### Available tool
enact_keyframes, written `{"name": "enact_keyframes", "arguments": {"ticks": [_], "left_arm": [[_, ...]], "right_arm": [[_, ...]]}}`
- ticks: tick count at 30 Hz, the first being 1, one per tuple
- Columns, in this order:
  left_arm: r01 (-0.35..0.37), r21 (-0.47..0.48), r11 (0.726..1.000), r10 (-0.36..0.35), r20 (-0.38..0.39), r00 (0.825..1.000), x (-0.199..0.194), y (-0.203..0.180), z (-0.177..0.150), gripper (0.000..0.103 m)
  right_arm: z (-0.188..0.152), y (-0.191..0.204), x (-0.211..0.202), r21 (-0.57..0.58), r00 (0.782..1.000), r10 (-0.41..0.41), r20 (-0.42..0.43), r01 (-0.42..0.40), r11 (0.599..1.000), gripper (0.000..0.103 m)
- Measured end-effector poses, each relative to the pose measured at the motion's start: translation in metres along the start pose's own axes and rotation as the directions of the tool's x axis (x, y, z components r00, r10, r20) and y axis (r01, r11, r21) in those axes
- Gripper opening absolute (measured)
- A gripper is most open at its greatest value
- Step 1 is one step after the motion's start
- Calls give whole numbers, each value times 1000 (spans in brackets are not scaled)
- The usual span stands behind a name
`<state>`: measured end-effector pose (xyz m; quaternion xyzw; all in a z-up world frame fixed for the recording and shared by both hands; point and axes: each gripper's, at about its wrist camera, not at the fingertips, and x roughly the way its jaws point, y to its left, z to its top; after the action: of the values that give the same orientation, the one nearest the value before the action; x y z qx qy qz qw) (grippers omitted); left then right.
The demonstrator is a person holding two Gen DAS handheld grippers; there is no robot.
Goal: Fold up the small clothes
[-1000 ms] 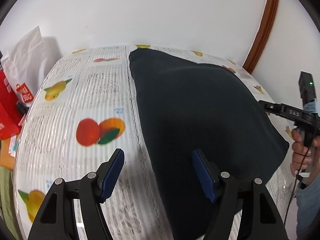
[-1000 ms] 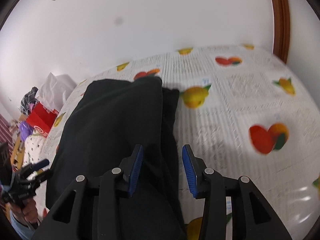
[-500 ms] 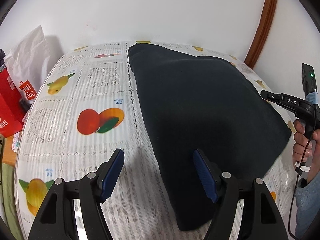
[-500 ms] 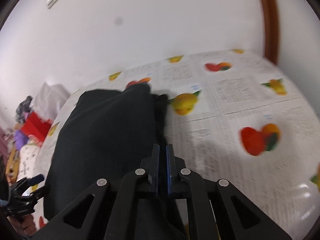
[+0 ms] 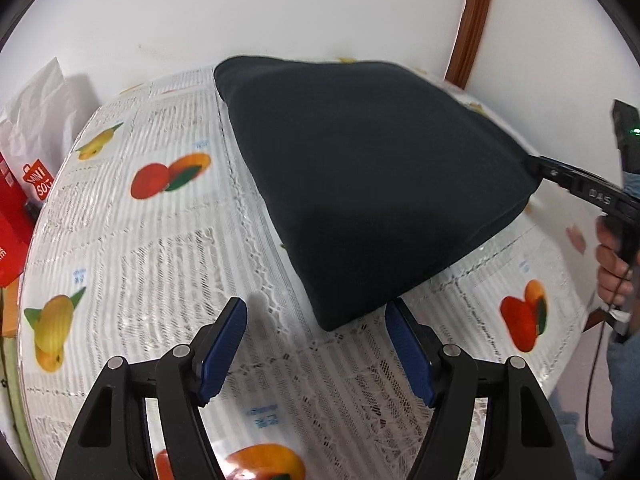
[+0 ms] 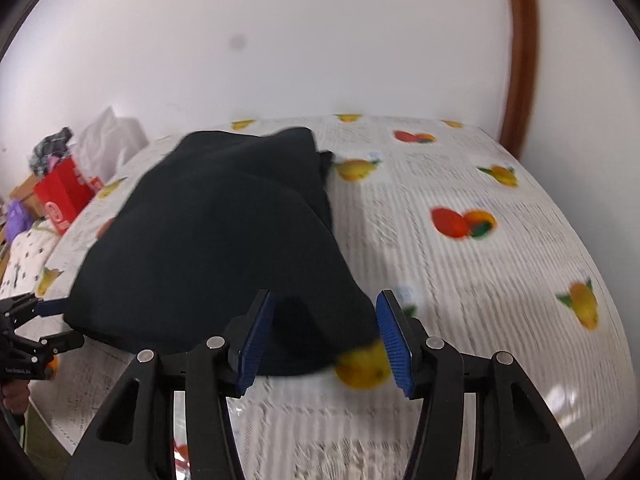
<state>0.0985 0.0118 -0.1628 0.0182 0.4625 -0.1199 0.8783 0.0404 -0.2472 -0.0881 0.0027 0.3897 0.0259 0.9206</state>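
A folded dark navy garment (image 5: 372,176) lies on the fruit-print tablecloth (image 5: 140,248); it also shows in the right wrist view (image 6: 224,248). My left gripper (image 5: 316,344) is open and empty, just in front of the garment's near corner. My right gripper (image 6: 324,338) is open, its fingers astride the garment's near edge, not closed on it. In the left wrist view the right gripper (image 5: 576,184) shows at the garment's right corner. In the right wrist view the left gripper (image 6: 48,322) shows at the garment's left edge.
A red shopping bag (image 5: 24,196) and a white bag (image 5: 36,116) stand off the table's left side. A white wall and a brown wooden frame (image 5: 472,16) rise behind the table. The table edge runs close at the right (image 5: 568,360).
My right gripper shut on the garment half a second ago and has now opened. Both grippers have drawn back toward the near edge; the garment looks farther away and more compact.
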Motion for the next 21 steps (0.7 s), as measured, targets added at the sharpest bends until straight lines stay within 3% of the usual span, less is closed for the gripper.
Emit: {"name": "enact_keyframes", "arguments": {"ticks": [4, 9, 12, 17, 21], "left_arm": [[-42, 1, 999, 42, 6, 999, 6, -3, 3, 68], [-38, 2, 999, 38, 16, 999, 11, -2, 9, 68], [-22, -8, 1000, 22, 23, 999, 14, -2, 20, 63], [-14, -31, 999, 15, 27, 1000, 25, 4, 34, 60], [-47, -57, 997, 49, 34, 998, 36, 11, 50, 59]], "right_arm": [[-19, -7, -2, 40, 998, -26, -60, 28, 999, 53], [-34, 1, 13, 27, 993, -10, -121, 13, 1000, 53], [-33, 8, 23, 32, 994, -9, -113, 13, 999, 52], [-21, 17, 36, 42, 995, -2, -102, 6, 999, 40], [-9, 21, 48, 46, 995, 5, -103, 0, 999, 40]]}}
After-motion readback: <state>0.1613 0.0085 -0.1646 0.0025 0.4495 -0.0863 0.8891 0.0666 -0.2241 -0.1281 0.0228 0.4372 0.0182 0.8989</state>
